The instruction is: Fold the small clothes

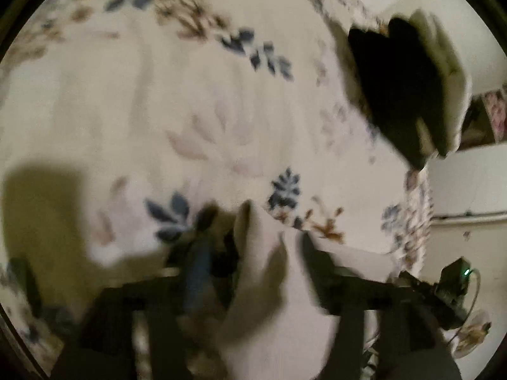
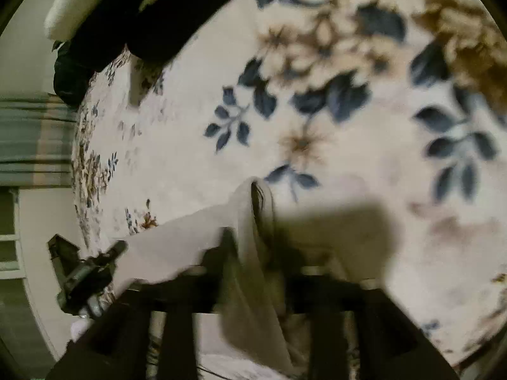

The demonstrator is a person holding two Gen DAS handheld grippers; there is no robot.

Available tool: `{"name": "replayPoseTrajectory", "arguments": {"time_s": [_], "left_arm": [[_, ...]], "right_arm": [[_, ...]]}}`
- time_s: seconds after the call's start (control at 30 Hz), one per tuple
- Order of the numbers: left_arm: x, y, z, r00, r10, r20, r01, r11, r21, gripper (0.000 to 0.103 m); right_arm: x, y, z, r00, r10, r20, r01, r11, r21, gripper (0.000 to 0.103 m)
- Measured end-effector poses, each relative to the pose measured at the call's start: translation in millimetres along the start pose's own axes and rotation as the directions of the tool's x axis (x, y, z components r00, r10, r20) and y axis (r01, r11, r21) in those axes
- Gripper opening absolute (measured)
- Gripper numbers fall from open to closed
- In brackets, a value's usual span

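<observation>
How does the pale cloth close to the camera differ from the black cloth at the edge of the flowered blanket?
The pale cloth is light grey-white; the black cloth is dark. The pale cloth stands up loose and rumpled; the black cloth lies in a pile next to a white piece. Both are over the flowered blanket.

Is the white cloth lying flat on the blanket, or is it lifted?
Lifted. The white cloth stands up in a bunched ridge between the claws, above the floral blanket, not spread flat.
</observation>
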State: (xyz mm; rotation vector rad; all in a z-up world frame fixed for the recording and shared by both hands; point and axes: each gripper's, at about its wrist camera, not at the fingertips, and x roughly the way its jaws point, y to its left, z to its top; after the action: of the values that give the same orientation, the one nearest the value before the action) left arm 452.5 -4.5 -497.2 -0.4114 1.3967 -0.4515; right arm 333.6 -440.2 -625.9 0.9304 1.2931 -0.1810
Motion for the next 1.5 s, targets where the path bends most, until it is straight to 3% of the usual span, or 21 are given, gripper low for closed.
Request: {"name": "replayPoseTrajectory", "arguments": {"time_s": [0.07, 0.33, 0.37, 0.4, 0.5, 0.53, 0.6, 0.63, 0.67, 0.7, 0.77, 0.83, 0.87, 0.93, 1.0, 1.07, 1.13, 1.2, 1.3, 1.4, 1.5], "left_arm": [[-17, 5, -7, 0.999, -0.018, 0.040, 0.019, 0.999, -0.028, 0.074], [-18, 22, -46, 0.999, 0.047, 0.018, -0.046, 0.998, -0.053, 0.074], [-14, 24, -51, 0.999, 0.051, 0.006, -0.051, 0.997, -0.055, 0.074], [-14, 23, -53, 0.999, 0.047, 0.000, -0.047, 0.997, -0.053, 0.074], [-11, 19, -62, 0.999, 0.046, -0.012, -0.046, 0.999, -0.027, 0.074], [-9, 17, -63, 0.999, 0.042, -0.014, -0.042, 0.999, -0.016, 0.074], [-7, 15, -64, 0.999, 0.034, -0.018, -0.034, 0.999, -0.010, 0.074], [-6, 14, -64, 0.999, 0.027, -0.021, -0.027, 1.000, -0.011, 0.074], [-4, 14, -64, 1.000, 0.019, -0.023, -0.020, 1.000, -0.012, 0.074], [-1, 15, -64, 0.999, 0.015, -0.029, -0.015, 1.000, -0.016, 0.074], [3, 17, -64, 0.999, 0.003, -0.045, -0.004, 1.000, -0.021, 0.074], [3, 18, -64, 0.999, 0.000, -0.051, -0.001, 1.000, -0.024, 0.074], [3, 18, -64, 0.999, -0.006, -0.051, 0.005, 1.000, -0.021, 0.074], [3, 19, -65, 0.999, -0.007, -0.050, 0.006, 1.000, -0.023, 0.074], [3, 18, -67, 0.999, -0.012, -0.034, 0.011, 1.000, -0.026, 0.074], [1, 16, -70, 1.000, -0.019, -0.009, 0.019, 0.999, -0.025, 0.070], [-1, 17, -74, 1.000, 0.003, 0.009, -0.003, 1.000, -0.024, 0.055], [2, 29, -75, 1.000, 0.014, -0.005, -0.014, 0.999, -0.048, 0.054], [0, 32, -75, 1.000, -0.003, -0.019, 0.002, 0.998, -0.055, 0.057], [-14, 17, -70, 1.000, 0.015, -0.021, -0.016, 0.999, -0.029, 0.063], [-26, 8, -58, 1.000, -0.019, 0.024, 0.020, 0.999, -0.033, 0.075]], "right_arm": [[-20, -3, -7, 0.999, -0.023, 0.041, 0.025, 0.999, -0.029, 0.082], [28, -23, -38, 0.988, -0.053, -0.145, 0.043, 0.997, -0.068, 0.083], [31, -21, -41, 0.993, -0.026, -0.115, 0.017, 0.997, -0.078, 0.069], [31, -18, -43, 0.995, -0.006, -0.102, -0.003, 0.996, -0.086, 0.043], [24, -11, -47, 0.991, 0.093, -0.096, -0.102, 0.991, -0.091, 0.037], [22, -15, -47, 0.978, 0.176, -0.111, -0.182, 0.982, -0.046, 0.036], [22, -33, -46, 0.912, 0.392, -0.120, -0.380, 0.919, 0.110, 0.035], [27, -47, -45, 0.850, 0.514, -0.114, -0.484, 0.848, 0.215, 0.035], [41, -67, -45, 0.762, 0.640, -0.095, -0.574, 0.736, 0.359, 0.034], [51, -85, -46, 0.744, 0.665, -0.064, -0.578, 0.689, 0.437, 0.034], [61, -112, -45, 0.841, 0.536, -0.067, -0.451, 0.765, 0.459, 0.034], [64, -119, -45, 0.849, 0.521, -0.087, -0.432, 0.779, 0.455, 0.035], [57, -114, -45, 0.864, 0.493, -0.098, -0.415, 0.809, 0.417, 0.044], [38, -95, -44, 0.919, 0.380, -0.108, -0.334, 0.892, 0.304, 0.062], [20, -74, -51, 0.958, 0.268, -0.101, -0.246, 0.951, 0.188, 0.068], [16, -58, -58, 0.968, 0.225, -0.113, -0.212, 0.971, 0.113, 0.067], [17, -54, -63, 0.977, 0.177, -0.118, -0.168, 0.982, 0.087, 0.033], [16, -58, -60, 0.988, 0.106, -0.114, -0.095, 0.990, 0.105, 0.020], [14, -67, -54, 0.993, 0.042, -0.109, -0.029, 0.992, 0.119, 0.020], [5, -60, -50, 0.991, 0.073, -0.108, -0.063, 0.993, 0.097, 0.022], [-15, -39, -41, 0.997, 0.065, -0.052, -0.063, 0.997, 0.042, 0.044]]}}
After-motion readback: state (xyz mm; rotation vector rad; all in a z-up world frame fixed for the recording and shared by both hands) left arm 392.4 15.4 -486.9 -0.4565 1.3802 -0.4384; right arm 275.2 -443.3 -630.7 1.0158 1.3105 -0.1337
